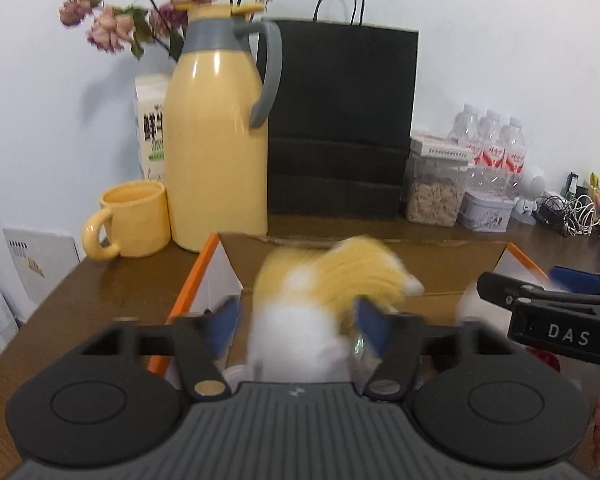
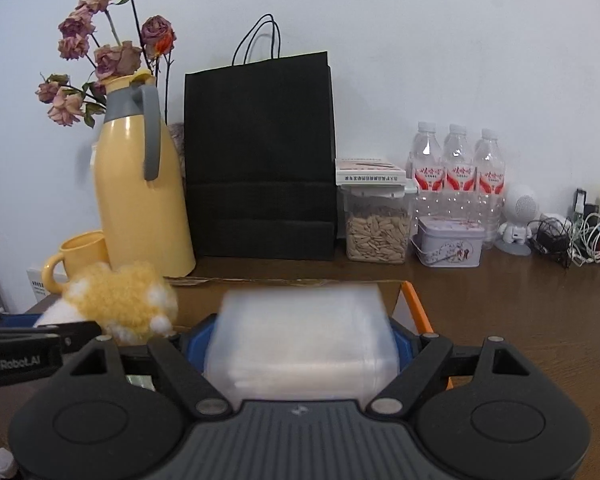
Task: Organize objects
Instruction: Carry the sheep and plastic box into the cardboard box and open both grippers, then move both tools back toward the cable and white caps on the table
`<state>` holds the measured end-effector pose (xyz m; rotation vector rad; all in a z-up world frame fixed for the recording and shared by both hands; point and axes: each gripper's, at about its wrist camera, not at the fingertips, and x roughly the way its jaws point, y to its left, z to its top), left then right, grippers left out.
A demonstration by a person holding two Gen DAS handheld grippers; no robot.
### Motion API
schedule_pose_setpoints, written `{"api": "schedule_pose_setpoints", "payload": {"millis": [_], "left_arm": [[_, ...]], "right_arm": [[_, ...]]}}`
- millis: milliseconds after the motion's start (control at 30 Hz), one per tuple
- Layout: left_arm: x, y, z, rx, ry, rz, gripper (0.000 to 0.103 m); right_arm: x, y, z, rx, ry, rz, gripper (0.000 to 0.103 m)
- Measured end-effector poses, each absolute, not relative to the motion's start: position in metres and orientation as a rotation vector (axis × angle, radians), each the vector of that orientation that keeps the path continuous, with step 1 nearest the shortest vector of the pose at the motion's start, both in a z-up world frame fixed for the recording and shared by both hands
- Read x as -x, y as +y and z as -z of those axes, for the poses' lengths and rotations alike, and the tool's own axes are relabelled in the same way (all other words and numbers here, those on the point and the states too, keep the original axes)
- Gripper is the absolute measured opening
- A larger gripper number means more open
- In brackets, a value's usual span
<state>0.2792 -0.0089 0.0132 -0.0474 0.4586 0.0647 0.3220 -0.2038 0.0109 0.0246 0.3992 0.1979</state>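
Observation:
My left gripper point(image 1: 296, 320) is shut on a yellow and white plush toy point(image 1: 320, 280) and holds it over an open cardboard box point(image 1: 380, 246) with orange edges. The toy also shows in the right wrist view point(image 2: 124, 300). My right gripper point(image 2: 300, 344) is shut on a clear plastic-wrapped white pack point(image 2: 300, 336) over the same box point(image 2: 414, 308). The right gripper also shows at the right of the left wrist view point(image 1: 548, 300). The box's inside is mostly hidden.
At the back of the brown table point(image 2: 520, 300) stand a yellow thermos jug point(image 1: 216, 132), a yellow mug point(image 1: 132, 224), a black paper bag point(image 2: 260, 156), a jar of seeds point(image 2: 376, 228), a tin point(image 2: 448, 244), water bottles point(image 2: 456, 168) and tangled cables point(image 2: 572, 236).

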Motion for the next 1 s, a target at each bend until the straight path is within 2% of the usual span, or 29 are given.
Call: {"api": "schedule_pose_setpoints", "payload": {"millis": [33,67,733,1000], "left_arm": [[-0.275,-0.010,-0.015,0.042,0.434,-0.062,0.097],[-0.271,-0.010,-0.016,0.041,0.406,-0.066,0.103],[-0.229,-0.003,-0.031,0.099,0.261,-0.034,0.103],[-0.194,-0.001,-0.021,0.082,0.268,-0.044,0.103]], "right_arm": [[-0.319,-0.205,-0.012,-0.029,0.389,-0.191,0.103],[-0.316,-0.206,-0.013,-0.030,0.374,-0.183,0.103],[-0.266,-0.208,-0.028,0.020,0.292,-0.223,0.103],[-0.229,-0.211,-0.020,0.062,0.304,-0.241,0.103]]}}
